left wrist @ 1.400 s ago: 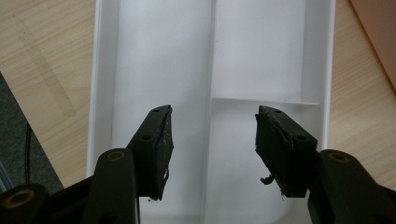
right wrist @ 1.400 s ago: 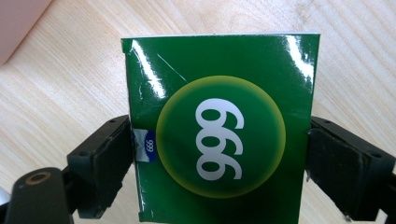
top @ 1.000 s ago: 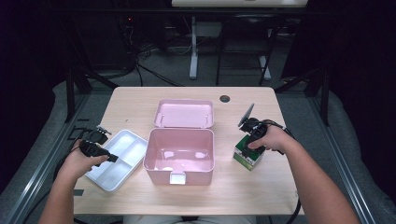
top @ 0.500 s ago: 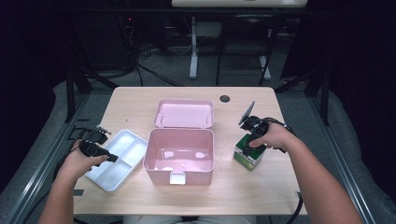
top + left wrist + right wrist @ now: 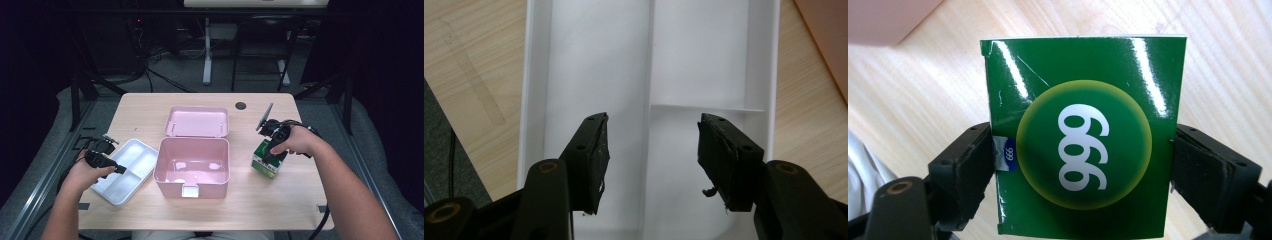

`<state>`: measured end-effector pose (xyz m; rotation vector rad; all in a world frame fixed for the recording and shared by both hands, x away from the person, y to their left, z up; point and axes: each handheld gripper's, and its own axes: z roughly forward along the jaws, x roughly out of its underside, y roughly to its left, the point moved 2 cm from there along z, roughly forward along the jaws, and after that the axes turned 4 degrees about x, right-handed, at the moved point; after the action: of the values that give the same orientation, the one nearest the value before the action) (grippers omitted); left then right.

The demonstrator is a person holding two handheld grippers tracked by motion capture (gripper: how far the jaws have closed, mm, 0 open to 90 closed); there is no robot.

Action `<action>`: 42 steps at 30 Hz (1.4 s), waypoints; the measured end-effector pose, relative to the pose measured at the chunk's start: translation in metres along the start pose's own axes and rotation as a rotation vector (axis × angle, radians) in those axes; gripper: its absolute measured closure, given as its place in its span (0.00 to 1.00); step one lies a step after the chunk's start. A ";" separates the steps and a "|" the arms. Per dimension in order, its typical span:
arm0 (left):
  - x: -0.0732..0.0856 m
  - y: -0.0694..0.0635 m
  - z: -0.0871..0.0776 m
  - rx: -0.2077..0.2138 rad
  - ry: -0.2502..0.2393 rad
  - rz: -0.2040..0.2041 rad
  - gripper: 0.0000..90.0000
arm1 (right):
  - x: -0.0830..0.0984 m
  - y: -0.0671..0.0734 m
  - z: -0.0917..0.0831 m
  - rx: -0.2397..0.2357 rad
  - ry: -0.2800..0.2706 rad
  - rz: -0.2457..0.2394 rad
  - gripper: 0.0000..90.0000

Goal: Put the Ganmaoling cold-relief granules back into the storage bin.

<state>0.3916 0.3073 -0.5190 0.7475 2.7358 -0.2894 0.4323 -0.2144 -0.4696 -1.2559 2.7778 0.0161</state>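
A green box with a white "999" in a yellow circle (image 5: 1083,100) stands on the wooden table, right of the pink box, and shows as the green box (image 5: 264,162) in the high view. My right gripper (image 5: 1083,170) has a jaw pad pressed on each side of it, shut on it; the person's hand holds the right gripper (image 5: 271,154) from above. My left gripper (image 5: 651,160) is open, with nothing between its jaws, just over the white divided tray (image 5: 594,60). From above, the left gripper (image 5: 121,170) hangs over the tray's left part.
An open pink box (image 5: 192,142) sits mid-table, its lid (image 5: 197,121) lying behind it. The white tray (image 5: 137,155) lies against its left side. A round cable hole (image 5: 240,106) is at the table's back. Bare wood lies along the front and back edges.
The right hand has shifted a little over the green box, which seems slightly higher in the view. The left hand and tray have stayed put.
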 end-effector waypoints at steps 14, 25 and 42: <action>0.001 0.002 0.004 0.015 0.006 0.001 0.51 | -0.003 0.016 -0.032 0.042 -0.043 -0.291 0.18; 0.002 0.002 0.004 0.023 0.005 -0.001 0.51 | -0.009 0.024 -0.048 0.040 -0.047 -0.371 0.18; 0.001 0.002 0.004 0.024 0.004 0.005 0.51 | -0.037 0.065 -0.075 -0.008 -0.043 -0.502 0.18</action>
<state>0.3921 0.3083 -0.5235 0.7623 2.7385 -0.3207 0.4021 -0.1477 -0.3934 -1.8864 2.3496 0.0183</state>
